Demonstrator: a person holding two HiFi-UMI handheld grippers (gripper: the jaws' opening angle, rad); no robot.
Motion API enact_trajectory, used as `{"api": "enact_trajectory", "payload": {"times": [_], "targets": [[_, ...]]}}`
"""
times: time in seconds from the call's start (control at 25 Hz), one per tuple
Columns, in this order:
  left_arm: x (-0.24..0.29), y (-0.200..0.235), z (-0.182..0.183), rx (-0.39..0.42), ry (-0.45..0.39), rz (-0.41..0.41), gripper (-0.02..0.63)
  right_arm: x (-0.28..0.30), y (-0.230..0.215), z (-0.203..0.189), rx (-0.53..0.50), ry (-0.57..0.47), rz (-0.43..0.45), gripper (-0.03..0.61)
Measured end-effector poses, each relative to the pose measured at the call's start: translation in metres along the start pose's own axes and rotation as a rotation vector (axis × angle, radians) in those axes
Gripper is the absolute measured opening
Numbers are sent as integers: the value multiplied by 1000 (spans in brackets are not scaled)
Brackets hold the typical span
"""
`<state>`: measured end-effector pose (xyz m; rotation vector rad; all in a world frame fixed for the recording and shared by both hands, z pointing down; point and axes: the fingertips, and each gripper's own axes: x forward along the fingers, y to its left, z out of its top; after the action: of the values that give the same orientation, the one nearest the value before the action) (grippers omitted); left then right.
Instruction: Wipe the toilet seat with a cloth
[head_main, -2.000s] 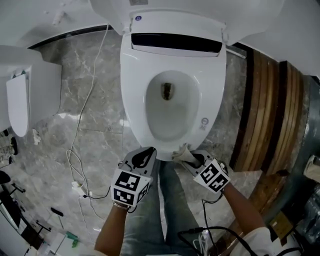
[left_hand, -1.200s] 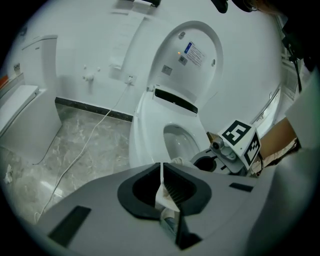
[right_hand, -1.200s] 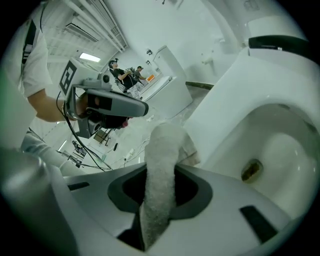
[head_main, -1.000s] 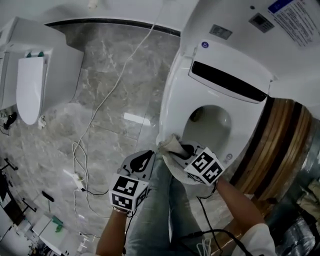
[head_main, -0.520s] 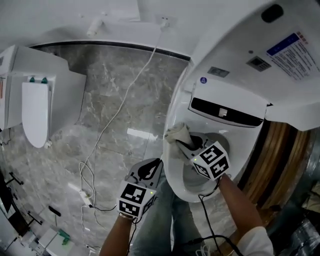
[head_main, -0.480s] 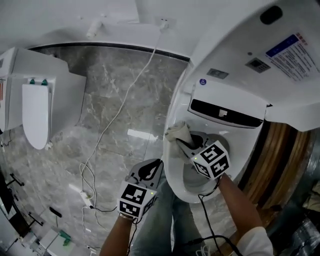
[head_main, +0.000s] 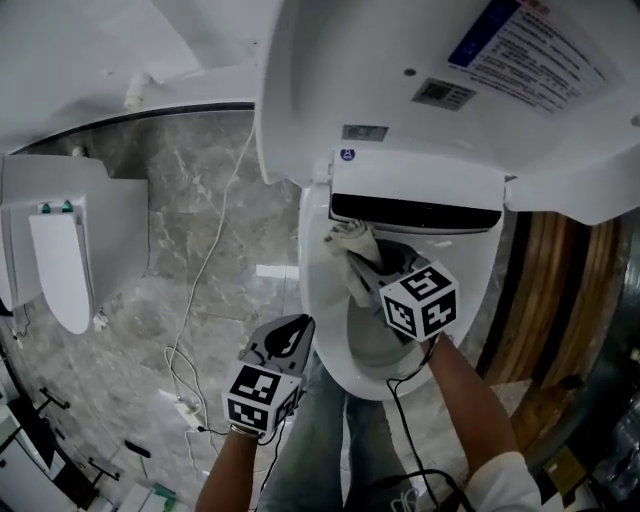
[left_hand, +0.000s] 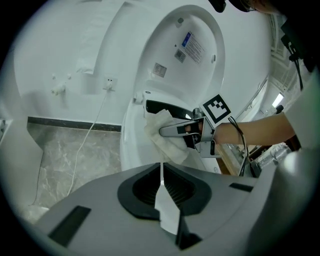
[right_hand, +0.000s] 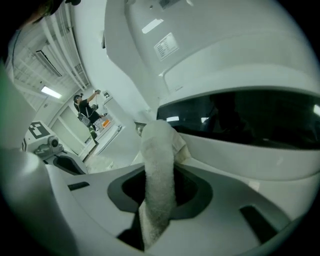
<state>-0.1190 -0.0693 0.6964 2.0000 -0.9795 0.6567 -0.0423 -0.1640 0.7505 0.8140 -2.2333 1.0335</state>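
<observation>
white cloth (right_hand: 157, 165) is clamped tight between the jaws of my right gripper (head_main: 362, 262), lying against the back of the toilet seat (head_main: 318, 300), just under the dark band (head_main: 415, 212) below the raised lid (head_main: 400, 90). my left gripper (head_main: 288, 330) hangs near the seat's front, jaws together, empty.

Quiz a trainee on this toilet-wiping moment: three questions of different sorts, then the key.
1. True or false: the left gripper is shut and empty.
2. Where on the toilet seat is the cloth? A: front edge. B: rear, by the dark strip. C: right side.
3. Fill in: the cloth is held by the ___ gripper.
Key: 1 true; 2 B; 3 right gripper.
</observation>
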Motion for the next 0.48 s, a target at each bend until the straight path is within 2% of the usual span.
{"api": "enact_trajectory", "payload": {"times": [0.16,0.48], "targets": [[17,-25,-2,52,32,-47,31,-27,-30,-13,34,-26,-87,89],[46,-76,-3,119,85,-124,31,-103,-108,-48,249,-107,-290,89]]}}
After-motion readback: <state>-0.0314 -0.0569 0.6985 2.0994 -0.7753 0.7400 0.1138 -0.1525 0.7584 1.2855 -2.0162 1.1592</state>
